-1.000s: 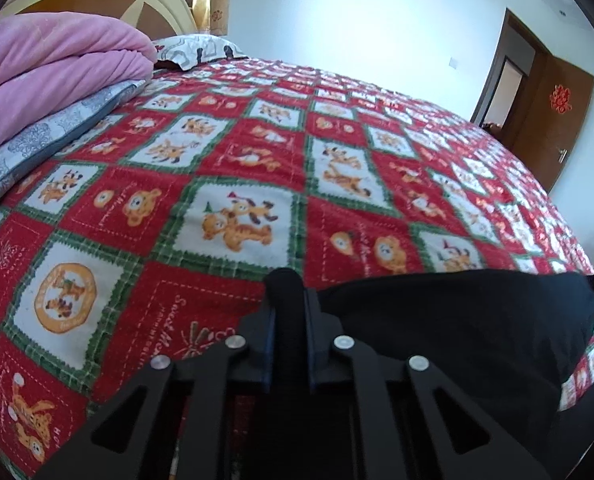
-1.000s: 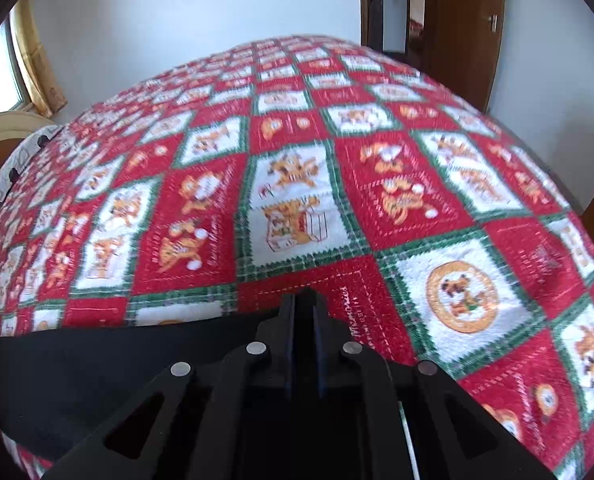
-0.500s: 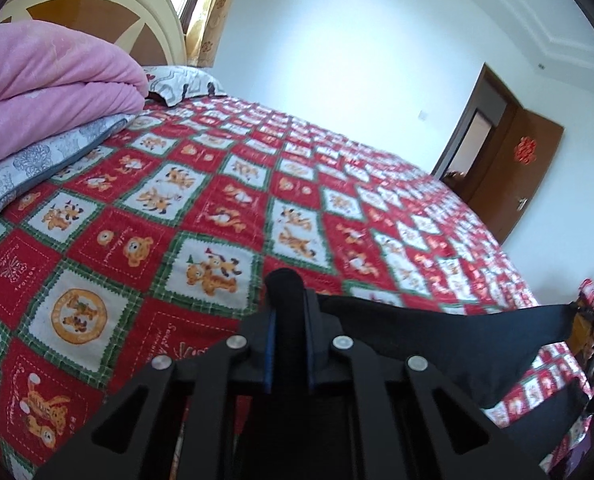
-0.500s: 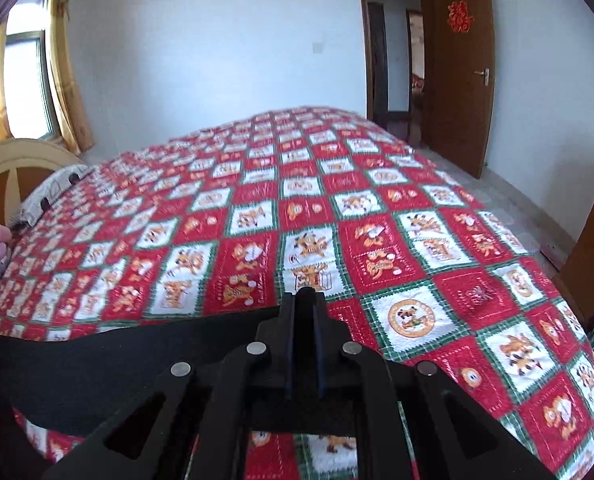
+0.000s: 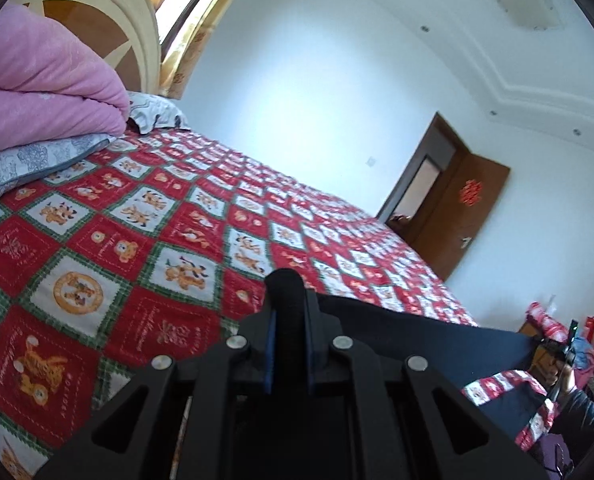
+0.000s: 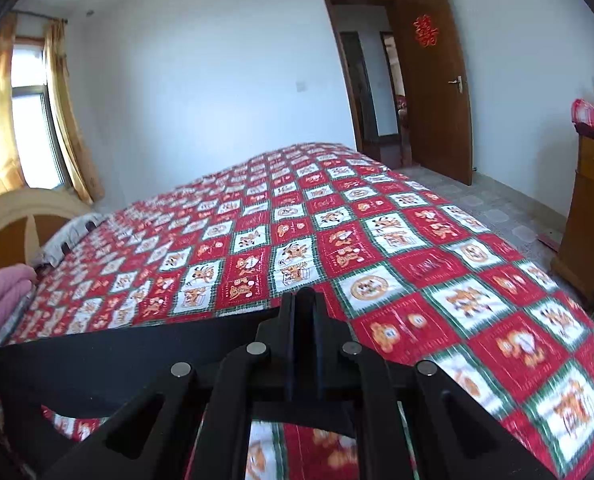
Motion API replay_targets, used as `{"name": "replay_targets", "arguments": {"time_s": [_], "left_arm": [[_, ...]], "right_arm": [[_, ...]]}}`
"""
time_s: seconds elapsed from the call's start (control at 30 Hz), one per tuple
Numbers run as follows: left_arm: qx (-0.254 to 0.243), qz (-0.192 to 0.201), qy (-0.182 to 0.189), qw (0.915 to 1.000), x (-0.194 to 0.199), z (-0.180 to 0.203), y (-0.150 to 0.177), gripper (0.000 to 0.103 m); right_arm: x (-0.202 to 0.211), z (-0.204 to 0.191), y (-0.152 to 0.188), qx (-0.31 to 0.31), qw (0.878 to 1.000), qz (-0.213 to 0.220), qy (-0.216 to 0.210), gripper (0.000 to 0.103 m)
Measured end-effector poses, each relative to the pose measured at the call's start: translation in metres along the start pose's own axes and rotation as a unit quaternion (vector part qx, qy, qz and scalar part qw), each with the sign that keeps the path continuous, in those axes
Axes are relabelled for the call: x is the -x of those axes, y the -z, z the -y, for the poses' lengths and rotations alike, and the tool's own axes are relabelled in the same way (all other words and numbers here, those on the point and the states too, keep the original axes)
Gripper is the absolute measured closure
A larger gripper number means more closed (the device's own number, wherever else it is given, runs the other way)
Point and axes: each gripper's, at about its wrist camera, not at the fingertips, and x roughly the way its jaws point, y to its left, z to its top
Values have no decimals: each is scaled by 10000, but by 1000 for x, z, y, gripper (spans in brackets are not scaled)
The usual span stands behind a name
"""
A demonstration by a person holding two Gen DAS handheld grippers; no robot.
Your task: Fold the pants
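The black pants hang stretched between my two grippers above the bed. My left gripper is shut on one end of the top edge; the cloth runs right from it to the right gripper, seen small at the far right. In the right wrist view my right gripper is shut on the other end, and the pants stretch left as a taut black band lifted off the bedspread.
The bed carries a red, green and white cartoon-patch bedspread. A folded pink quilt and grey pillows lie at the headboard. A brown door stands open. A wooden cabinet stands on the right.
Both grippers have risen with the pants, lifting them off the bedspread and pulling them taut. The views have tilted up, showing more wall and ceiling.
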Motion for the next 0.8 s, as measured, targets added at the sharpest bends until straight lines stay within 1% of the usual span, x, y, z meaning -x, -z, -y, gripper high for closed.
{"name": "replay_targets", "arguments": {"time_s": [0.17,0.3,0.37,0.47,0.67,0.77,0.8], "left_arm": [[89,35,305,9995,17,-7,21,91],[-26,-9,520,9986,30,-7,42,91],[-144,-130,498,9986,34,-6,55,91],[-86,-229,534,9983,40,-12,69,91],[-184,-508,538,9971,48,-20,85,89],[-274,-647,413,9967,48,-25,90,86],[-278,-663,381,9967,49,-27,92,83]], "right_arm": [[31,24,29,-227,9997,103,-9,95],[54,44,55,-439,9990,94,13,96],[60,51,65,-502,9987,47,57,96],[66,61,80,-651,9978,-14,80,95],[75,70,109,-807,9965,-176,140,95],[79,72,118,-754,9966,-237,213,95],[80,72,120,-732,9967,-262,228,95]]}}
